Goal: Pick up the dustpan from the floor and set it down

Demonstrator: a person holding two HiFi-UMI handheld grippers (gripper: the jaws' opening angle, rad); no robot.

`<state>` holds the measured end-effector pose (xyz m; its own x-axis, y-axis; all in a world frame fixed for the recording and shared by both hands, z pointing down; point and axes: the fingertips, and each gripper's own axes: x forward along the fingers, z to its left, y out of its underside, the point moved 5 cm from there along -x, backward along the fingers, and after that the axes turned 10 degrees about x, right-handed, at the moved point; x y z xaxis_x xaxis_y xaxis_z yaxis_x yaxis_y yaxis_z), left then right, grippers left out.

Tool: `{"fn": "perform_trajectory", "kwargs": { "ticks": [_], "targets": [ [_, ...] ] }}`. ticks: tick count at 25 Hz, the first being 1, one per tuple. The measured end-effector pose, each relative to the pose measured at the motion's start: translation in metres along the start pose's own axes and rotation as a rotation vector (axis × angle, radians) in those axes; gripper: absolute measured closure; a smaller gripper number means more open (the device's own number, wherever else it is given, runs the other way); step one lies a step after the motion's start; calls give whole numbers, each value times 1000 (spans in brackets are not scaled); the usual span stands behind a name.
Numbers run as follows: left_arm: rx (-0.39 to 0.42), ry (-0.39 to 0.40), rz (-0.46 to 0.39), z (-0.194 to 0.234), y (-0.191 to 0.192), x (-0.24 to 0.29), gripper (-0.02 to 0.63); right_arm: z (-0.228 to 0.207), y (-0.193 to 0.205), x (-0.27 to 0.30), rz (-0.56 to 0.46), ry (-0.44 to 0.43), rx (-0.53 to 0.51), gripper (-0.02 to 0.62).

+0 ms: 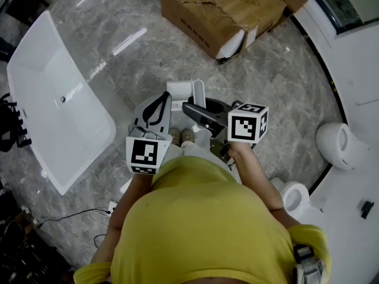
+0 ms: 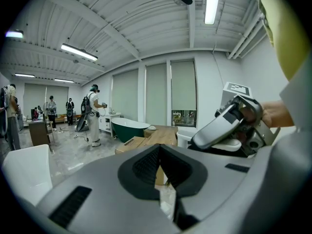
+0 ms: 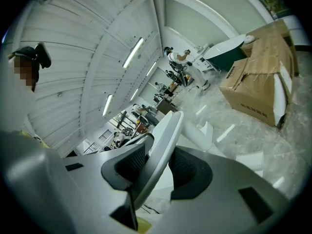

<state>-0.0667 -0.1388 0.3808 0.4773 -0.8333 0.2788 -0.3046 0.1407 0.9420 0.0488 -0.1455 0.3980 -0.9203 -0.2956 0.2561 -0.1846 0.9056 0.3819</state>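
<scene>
The white dustpan (image 1: pixel 180 89) shows in the head view just ahead of both grippers, its long handle (image 1: pixel 199 93) running back toward me. My right gripper (image 1: pixel 195 109) is shut on that handle. In the right gripper view the pale handle (image 3: pixel 165 140) crosses slantwise between the dark pads of the right gripper (image 3: pixel 156 167), which press on it from both sides. My left gripper (image 1: pixel 161 100) is held beside it on the left, apart from the dustpan. In the left gripper view the left gripper (image 2: pixel 160 167) is shut with nothing between its pads. Whether the pan touches the floor I cannot tell.
A white bathtub (image 1: pixel 59 99) lies on the marble floor at the left. A torn cardboard box (image 1: pixel 225 10) stands ahead. Two white toilets (image 1: pixel 340 144) (image 1: pixel 296 197) sit at the right by the curved wall. Cables (image 1: pixel 89 215) trail at the lower left. People (image 2: pixel 92 113) stand far off.
</scene>
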Motion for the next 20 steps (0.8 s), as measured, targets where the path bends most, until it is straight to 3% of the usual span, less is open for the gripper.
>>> {"fn": "perform_trajectory", "kwargs": {
  "ticks": [9, 20],
  "targets": [
    [-8, -5, 26, -1, 8, 1, 603, -27, 11, 16, -6, 15, -6, 431],
    [-27, -19, 64, 9, 21, 4, 603, -108, 24, 58, 33, 106, -15, 435]
  ]
}}
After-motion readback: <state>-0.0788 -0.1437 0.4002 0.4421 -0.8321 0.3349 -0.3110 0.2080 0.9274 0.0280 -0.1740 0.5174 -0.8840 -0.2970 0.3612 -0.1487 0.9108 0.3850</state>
